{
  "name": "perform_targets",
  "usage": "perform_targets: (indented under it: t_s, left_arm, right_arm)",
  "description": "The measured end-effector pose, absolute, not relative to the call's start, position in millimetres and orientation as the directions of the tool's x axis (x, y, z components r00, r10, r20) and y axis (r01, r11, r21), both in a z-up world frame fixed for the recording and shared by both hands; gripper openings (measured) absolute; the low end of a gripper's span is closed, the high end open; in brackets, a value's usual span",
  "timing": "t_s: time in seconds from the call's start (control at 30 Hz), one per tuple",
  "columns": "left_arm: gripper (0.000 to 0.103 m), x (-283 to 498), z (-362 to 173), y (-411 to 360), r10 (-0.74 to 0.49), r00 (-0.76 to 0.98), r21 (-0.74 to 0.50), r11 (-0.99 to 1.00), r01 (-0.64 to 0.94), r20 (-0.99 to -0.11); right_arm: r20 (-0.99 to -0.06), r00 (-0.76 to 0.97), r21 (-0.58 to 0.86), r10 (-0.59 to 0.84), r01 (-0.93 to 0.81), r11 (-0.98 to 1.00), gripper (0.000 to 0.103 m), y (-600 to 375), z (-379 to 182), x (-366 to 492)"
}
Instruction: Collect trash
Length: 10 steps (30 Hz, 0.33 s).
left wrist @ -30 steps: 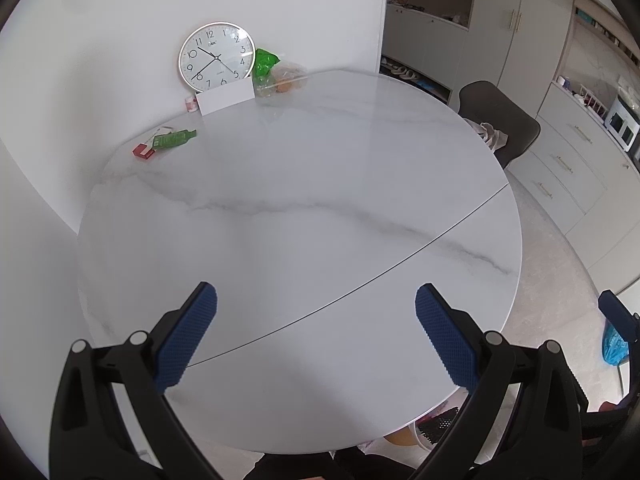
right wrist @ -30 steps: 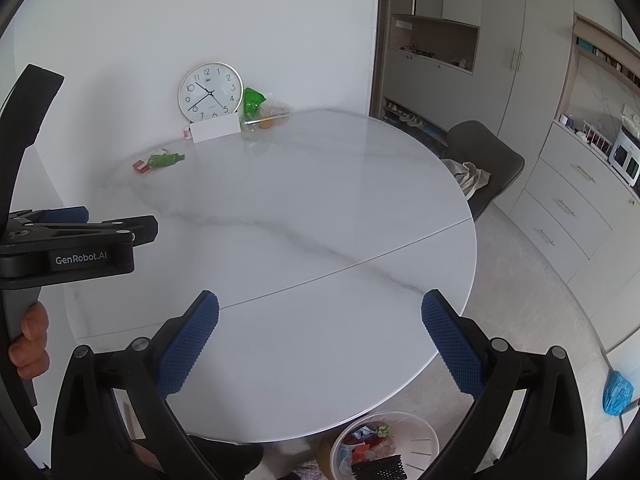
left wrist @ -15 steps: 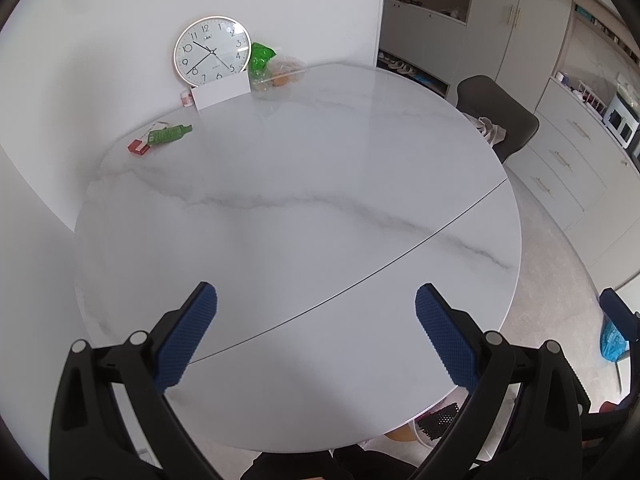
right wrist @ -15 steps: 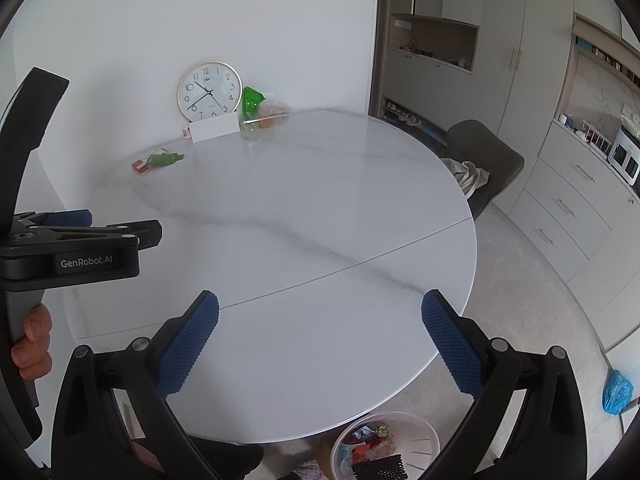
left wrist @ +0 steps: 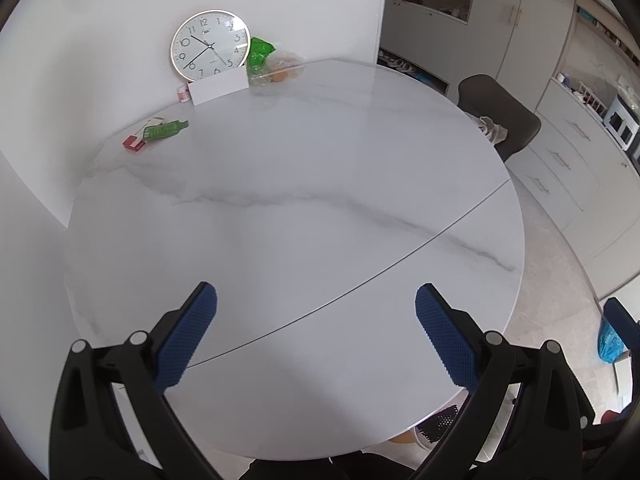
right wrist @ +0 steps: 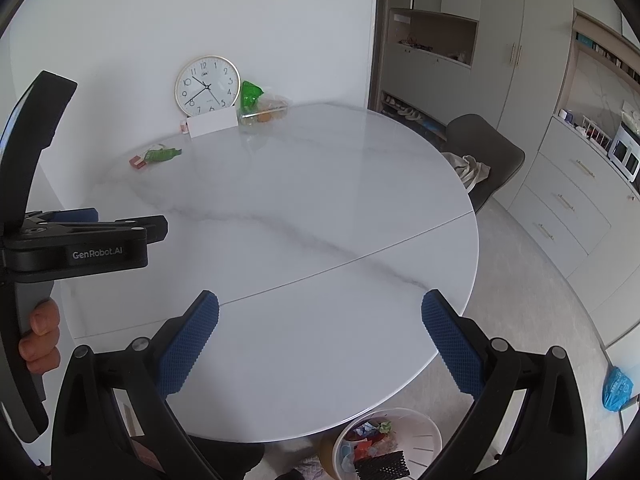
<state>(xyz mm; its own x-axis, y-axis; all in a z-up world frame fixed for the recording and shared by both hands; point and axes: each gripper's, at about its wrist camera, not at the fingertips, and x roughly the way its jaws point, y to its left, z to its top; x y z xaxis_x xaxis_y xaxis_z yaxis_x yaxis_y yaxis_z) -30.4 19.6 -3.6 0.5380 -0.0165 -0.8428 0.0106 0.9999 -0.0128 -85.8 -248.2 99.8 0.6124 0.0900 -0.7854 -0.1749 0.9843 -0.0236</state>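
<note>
A green wrapper (left wrist: 165, 130) lies on a small red and white box (left wrist: 134, 142) at the far left of the round white marble table (left wrist: 296, 184); both also show in the right wrist view, wrapper (right wrist: 162, 154) and box (right wrist: 138, 161). A white trash basket (right wrist: 390, 444) with scraps in it stands on the floor under the table's near edge. My left gripper (left wrist: 316, 332) is open and empty above the near part of the table; its body (right wrist: 84, 240) shows at the left of the right wrist view. My right gripper (right wrist: 320, 340) is open and empty.
A wall clock (left wrist: 210, 45), a white card (left wrist: 218, 88), a green bag (left wrist: 259, 53) and a clear packet of food (left wrist: 280, 72) stand at the table's far edge. A dark chair (right wrist: 486, 160) with a cloth stands at the right. A blue bag (right wrist: 617, 389) lies on the floor.
The left gripper has drifted slightly, so the table scene sits a little lower and to the right in its view. The right gripper has barely moved. Both stay open.
</note>
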Motion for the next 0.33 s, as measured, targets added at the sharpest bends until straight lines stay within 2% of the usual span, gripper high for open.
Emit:
perform_targets:
  t_s: [0.33]
  left_arm:
    - [0.095,-25.8,-6.1,17.9,-0.015,0.521,-0.002,1.0,0.026,-0.853]
  right_arm:
    - [-0.79,0.607,-0.026,0.087,-0.175,0.984,0.101,-246.2,98.0,-84.7]
